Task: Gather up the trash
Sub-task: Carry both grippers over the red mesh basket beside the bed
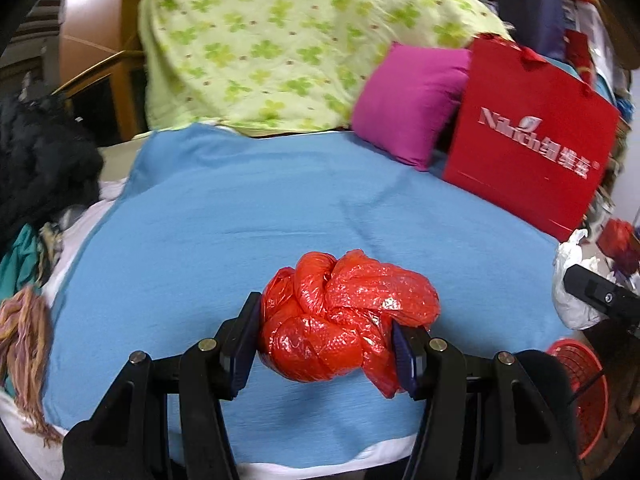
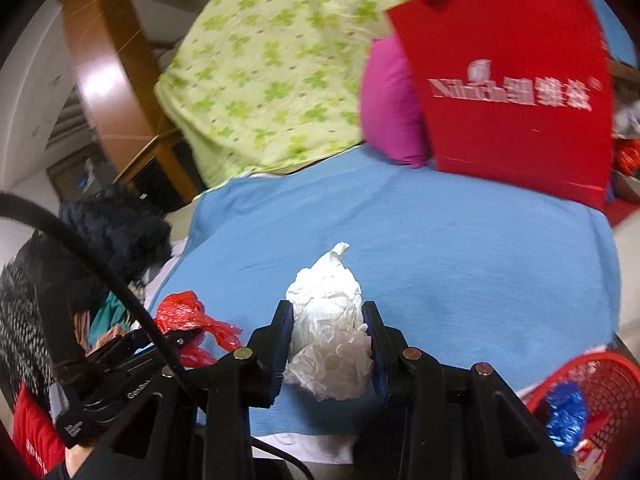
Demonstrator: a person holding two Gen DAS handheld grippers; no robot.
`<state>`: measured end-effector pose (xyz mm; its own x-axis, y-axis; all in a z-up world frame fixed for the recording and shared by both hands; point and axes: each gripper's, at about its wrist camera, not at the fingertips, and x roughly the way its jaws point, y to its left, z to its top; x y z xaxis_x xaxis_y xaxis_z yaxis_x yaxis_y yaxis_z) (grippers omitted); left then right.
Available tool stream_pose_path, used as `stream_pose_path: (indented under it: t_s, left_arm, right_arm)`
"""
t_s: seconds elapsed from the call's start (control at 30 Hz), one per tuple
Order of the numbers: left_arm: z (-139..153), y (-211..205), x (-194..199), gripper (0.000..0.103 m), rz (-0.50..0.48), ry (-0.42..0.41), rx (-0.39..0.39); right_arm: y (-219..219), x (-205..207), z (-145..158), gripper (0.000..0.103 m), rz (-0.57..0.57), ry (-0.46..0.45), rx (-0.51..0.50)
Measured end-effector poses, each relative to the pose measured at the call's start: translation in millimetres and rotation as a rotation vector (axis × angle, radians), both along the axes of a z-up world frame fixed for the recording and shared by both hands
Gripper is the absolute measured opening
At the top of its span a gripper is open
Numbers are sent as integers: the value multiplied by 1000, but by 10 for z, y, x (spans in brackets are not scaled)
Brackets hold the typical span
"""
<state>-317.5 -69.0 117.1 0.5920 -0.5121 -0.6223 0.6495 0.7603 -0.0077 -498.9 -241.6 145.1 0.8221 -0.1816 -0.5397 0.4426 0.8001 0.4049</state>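
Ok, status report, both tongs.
Left tongs shut on red bag. Right tongs shut on white paper. Red basket nearby, path open.

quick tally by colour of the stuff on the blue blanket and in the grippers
red: 2, crumpled red plastic bag in left gripper, red paper gift bag
white: 1, crumpled white plastic bag in right gripper
magenta: 1, magenta pillow
total: 4

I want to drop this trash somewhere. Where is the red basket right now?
The red basket sits low at the right in both wrist views, just off the blue blanket's near right edge, beside the right hand-held gripper that holds the white crumpled paper.
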Motion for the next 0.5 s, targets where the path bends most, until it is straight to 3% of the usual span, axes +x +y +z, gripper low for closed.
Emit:
stream_pose_path:
  t_s: [0.5]
  left_arm:
    - [175,-642,-545,60,-176,8,50]
  right_arm:
    - [-433,-909,44,37,-184,-26,18]
